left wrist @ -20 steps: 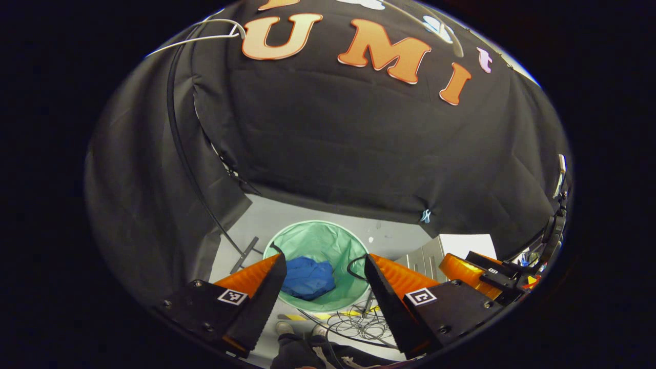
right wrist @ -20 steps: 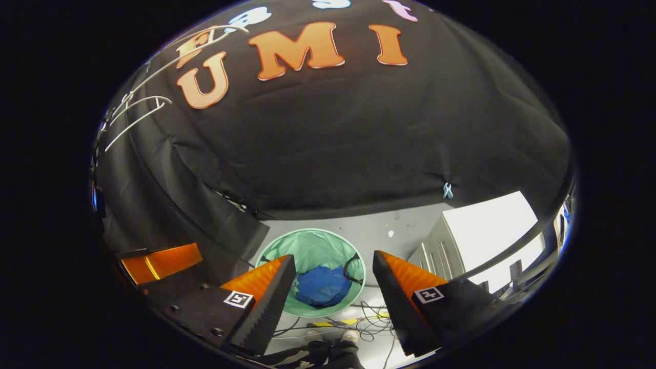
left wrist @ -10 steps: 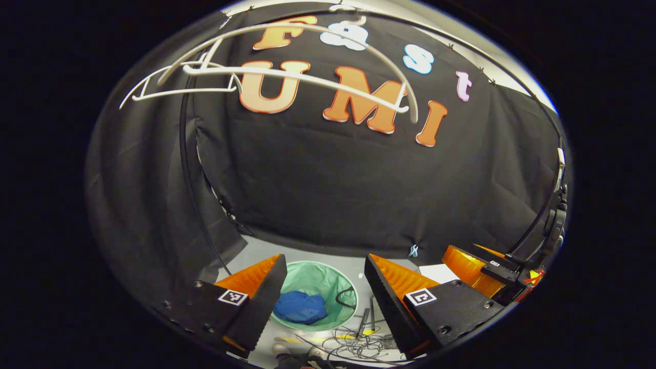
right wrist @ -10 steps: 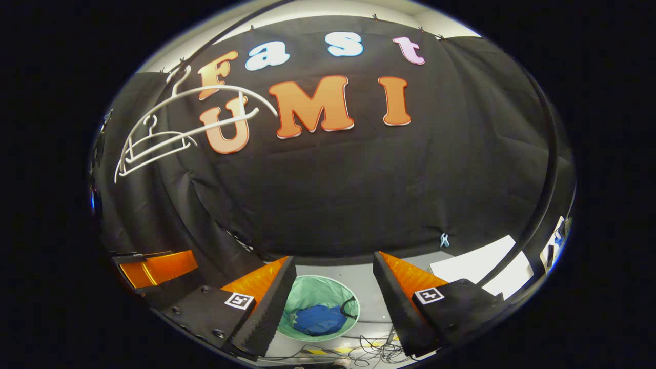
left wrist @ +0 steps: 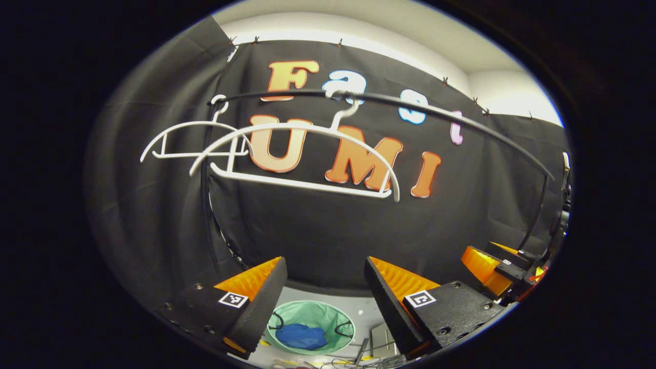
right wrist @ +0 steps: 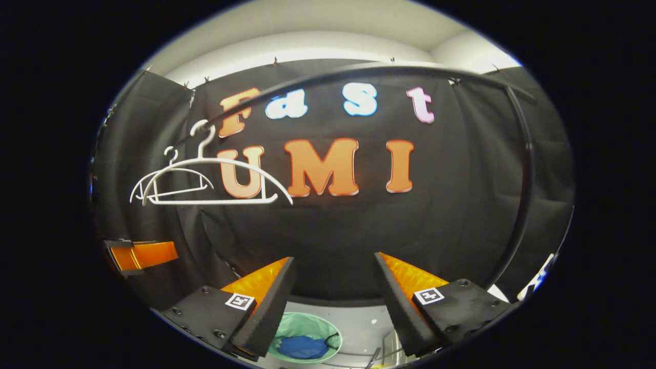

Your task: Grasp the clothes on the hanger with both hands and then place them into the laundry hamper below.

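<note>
Two bare white hangers hang from a black rail (left wrist: 441, 110): the nearer hanger (left wrist: 302, 169) and a second hanger (left wrist: 189, 143) behind it; in the right gripper view the nearer hanger (right wrist: 215, 182) is at upper left. A blue garment (left wrist: 301, 336) lies inside the green laundry hamper (left wrist: 338, 320) on the floor below, also visible as blue garment (right wrist: 302, 347) in hamper (right wrist: 318, 328). My left gripper (left wrist: 324, 266) is open and holds nothing. My right gripper (right wrist: 333, 264) is open, nothing between its fingers. The right gripper's orange finger (left wrist: 482, 264) shows at the left gripper view's right edge.
Black cloth walls close the booth behind and at the left. The rail bends down into a black post (right wrist: 523, 205) on the right. Loose cables (left wrist: 359, 361) lie on the grey floor by the hamper. The left gripper's orange finger (right wrist: 146, 254) appears at far left.
Both grippers have risen and tilted up from over the hamper toward the rail; the hamper slid to the bottom of both views and the hangers came into view. Both stay open.
</note>
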`<state>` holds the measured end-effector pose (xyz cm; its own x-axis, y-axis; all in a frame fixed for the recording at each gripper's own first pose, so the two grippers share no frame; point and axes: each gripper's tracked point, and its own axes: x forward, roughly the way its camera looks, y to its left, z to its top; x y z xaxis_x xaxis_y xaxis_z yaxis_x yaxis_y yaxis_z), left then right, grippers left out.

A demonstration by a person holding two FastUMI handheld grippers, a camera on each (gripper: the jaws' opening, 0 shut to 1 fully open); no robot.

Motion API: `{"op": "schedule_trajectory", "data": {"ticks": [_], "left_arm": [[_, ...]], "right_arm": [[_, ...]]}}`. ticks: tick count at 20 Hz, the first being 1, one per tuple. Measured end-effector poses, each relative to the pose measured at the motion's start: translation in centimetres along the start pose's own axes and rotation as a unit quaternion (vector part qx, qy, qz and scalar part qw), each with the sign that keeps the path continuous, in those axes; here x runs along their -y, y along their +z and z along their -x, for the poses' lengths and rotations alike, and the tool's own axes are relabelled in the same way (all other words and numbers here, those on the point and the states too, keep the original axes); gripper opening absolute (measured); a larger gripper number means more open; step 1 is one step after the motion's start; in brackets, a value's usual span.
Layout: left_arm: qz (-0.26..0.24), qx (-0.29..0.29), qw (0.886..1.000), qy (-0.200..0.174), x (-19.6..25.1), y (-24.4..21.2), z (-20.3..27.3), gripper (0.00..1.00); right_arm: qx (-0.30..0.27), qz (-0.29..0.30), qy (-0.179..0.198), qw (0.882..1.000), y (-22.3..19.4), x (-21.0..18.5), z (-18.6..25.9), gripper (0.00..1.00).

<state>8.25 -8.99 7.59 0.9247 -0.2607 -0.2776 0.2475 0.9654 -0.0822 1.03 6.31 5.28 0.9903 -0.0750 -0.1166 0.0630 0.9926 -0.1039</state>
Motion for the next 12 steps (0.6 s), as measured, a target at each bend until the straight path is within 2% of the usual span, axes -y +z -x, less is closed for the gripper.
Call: {"op": "schedule_trajectory", "data": {"ticks": [3,5,7,9,10,12], "left_arm": [[-0.004,0.05,0.999,0.007,-0.4,3.8,1.6,0.96],[-0.004,0.076,0.997,0.011,-0.7,5.8,2.7,0.93],[-0.003,0.102,0.995,0.015,-1.0,7.4,3.5,0.93],[-0.002,0.118,0.993,0.026,-1.4,8.3,4.3,0.92],[-0.001,0.121,0.992,0.031,-1.5,8.4,4.5,0.95],[-0.006,0.121,0.992,0.034,-1.6,8.2,4.6,0.92]], "right_arm": [[0.037,0.001,0.009,0.999,3.5,0.6,1.4,0.94],[0.048,0.0,0.011,0.999,4.1,1.2,2.3,1.0],[0.059,0.001,0.015,0.998,4.8,1.4,2.6,0.89],[0.066,-0.001,0.016,0.998,5.1,1.6,2.8,0.94],[0.069,-0.003,0.017,0.997,5.2,1.6,2.9,0.97],[0.072,-0.006,0.018,0.997,5.1,2.0,3.0,0.97]]}}
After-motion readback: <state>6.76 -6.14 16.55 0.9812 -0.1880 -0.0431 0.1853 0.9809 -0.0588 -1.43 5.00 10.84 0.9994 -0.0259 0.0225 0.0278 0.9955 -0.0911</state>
